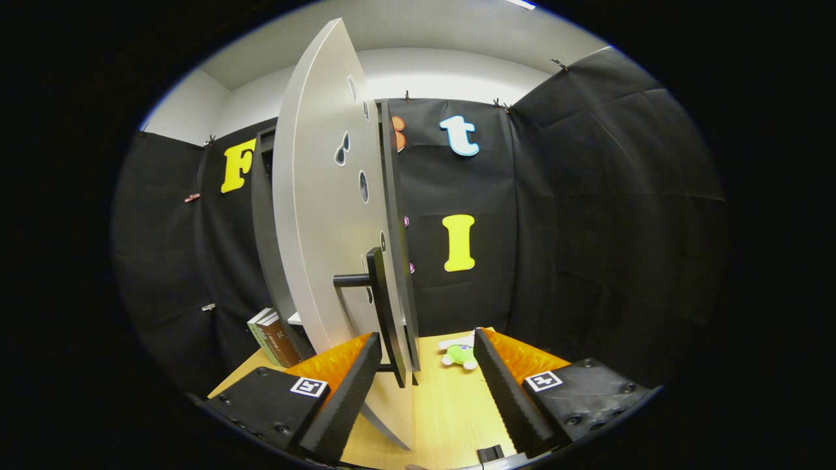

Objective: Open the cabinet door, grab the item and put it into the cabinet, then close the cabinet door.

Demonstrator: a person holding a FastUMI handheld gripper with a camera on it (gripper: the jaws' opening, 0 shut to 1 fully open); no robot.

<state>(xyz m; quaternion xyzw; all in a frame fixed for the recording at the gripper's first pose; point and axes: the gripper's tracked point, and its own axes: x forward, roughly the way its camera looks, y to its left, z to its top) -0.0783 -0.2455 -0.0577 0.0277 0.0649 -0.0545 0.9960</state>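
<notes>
Wooden table [450, 405] under black cloth walls, my claw [428, 365] spread wide and gripping nothing, grey cabinet door [326, 222] swung open with its dark handle [382, 307] between my fingers, green plush toy [460, 354] lying just beyond them, books [271, 336] beside the cabinet [262, 222].

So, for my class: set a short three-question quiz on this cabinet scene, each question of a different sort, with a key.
1. True or false: the cabinet door is shut flat against the cabinet.
2. The green plush toy lies: A) between the tool's fingers, gripped; B) on the wooden table, beyond the fingers; C) inside the cabinet.
3. Fill in: the door's black ____ stands just ahead of the open tool, between its fingers.

Key: 1 false, the door stands swung open. 2 B. 3 handle.
</notes>
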